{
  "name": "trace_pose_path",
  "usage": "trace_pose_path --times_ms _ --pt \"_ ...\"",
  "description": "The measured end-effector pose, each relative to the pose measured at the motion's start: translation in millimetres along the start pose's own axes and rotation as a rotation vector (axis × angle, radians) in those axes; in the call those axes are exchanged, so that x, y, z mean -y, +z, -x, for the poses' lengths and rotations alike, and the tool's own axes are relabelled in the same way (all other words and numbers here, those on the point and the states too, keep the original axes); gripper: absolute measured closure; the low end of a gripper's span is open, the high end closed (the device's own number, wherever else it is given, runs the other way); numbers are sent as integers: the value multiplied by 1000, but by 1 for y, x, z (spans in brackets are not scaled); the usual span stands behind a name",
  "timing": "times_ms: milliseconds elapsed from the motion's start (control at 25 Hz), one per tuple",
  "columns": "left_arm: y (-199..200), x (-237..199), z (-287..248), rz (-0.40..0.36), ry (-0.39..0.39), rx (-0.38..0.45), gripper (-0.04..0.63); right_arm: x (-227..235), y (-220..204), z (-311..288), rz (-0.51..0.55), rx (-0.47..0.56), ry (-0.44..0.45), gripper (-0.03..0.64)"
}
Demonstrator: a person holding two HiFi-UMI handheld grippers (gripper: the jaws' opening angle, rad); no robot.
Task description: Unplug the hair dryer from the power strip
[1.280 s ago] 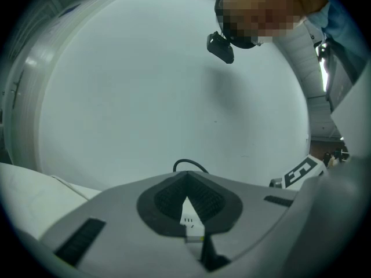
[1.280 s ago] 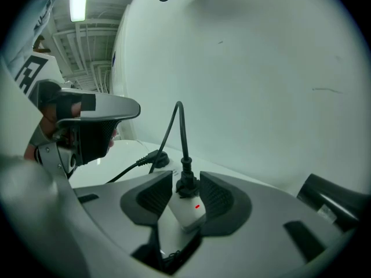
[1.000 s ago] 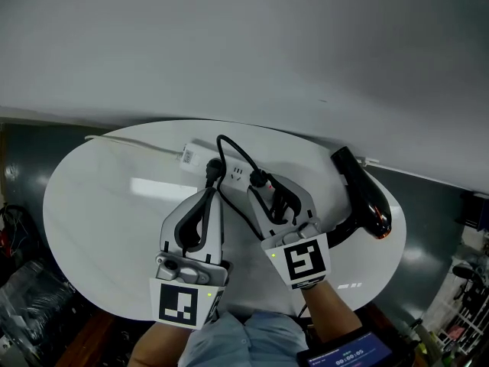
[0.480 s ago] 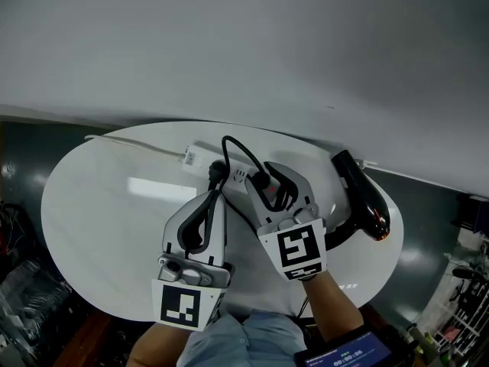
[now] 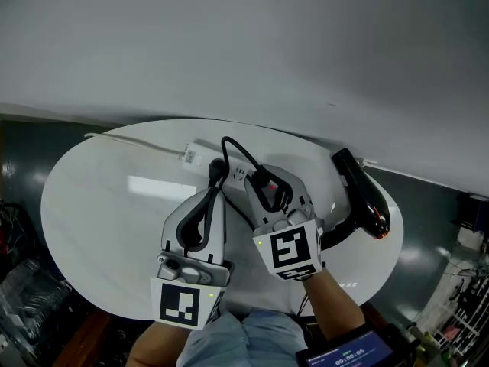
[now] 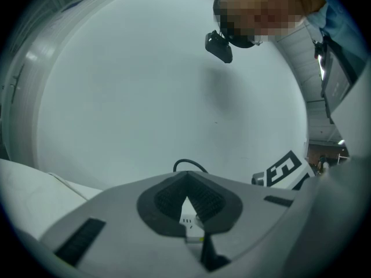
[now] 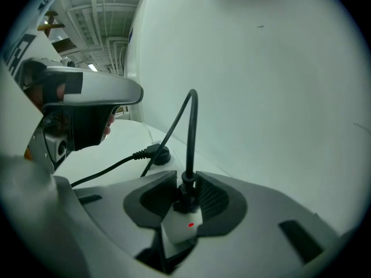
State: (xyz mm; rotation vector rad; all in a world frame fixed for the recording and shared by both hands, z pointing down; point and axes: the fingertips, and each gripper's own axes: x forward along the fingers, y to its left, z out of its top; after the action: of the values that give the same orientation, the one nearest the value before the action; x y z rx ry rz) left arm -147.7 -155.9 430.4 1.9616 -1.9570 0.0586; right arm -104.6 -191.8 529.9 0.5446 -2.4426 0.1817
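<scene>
right gripper (image 7: 185, 185) is clamped on the black plug (image 7: 185, 194), which sits in the white power strip (image 7: 178, 227). we see a red light on the strip just below the plug. the plug's cord (image 7: 192, 126) rises out of the jaws and bends over to the left. a second black plug (image 7: 155, 154) sits further along the strip. left gripper (image 6: 185, 179) has its jaws together at the tips, gripping nothing, and we see a bit of the strip through the gap under the tips. in head view it points at the strip near the second plug; we can't tell if it touches. the black hair dryer (image 5: 365, 199) lies on the white oval table (image 5: 99, 205), well right of both grippers, near the table edge.
</scene>
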Motion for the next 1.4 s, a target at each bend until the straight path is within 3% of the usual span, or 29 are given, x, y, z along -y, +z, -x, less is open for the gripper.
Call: trace_pose_path --times_ms 360,680,800,920,1080,1400 --pt "5 4 5 -12 3 12 597 -4 1 1 -6 -9 8 552" --pt "15 11 13 -25 3 38 597 -1 27 18 -46 93 16 555" --pt "21 15 17 -30 0 54 597 4 47 28 -1 142 5 555" --pt "28 21 21 -37 -10 75 597 8 58 38 53 163 -12 555" --pt "40 31 31 -49 -30 107 597 12 63 58 -5 176 -57 557" --pt "52 67 56 -77 -105 155 597 13 45 109 -4 169 -153 558"
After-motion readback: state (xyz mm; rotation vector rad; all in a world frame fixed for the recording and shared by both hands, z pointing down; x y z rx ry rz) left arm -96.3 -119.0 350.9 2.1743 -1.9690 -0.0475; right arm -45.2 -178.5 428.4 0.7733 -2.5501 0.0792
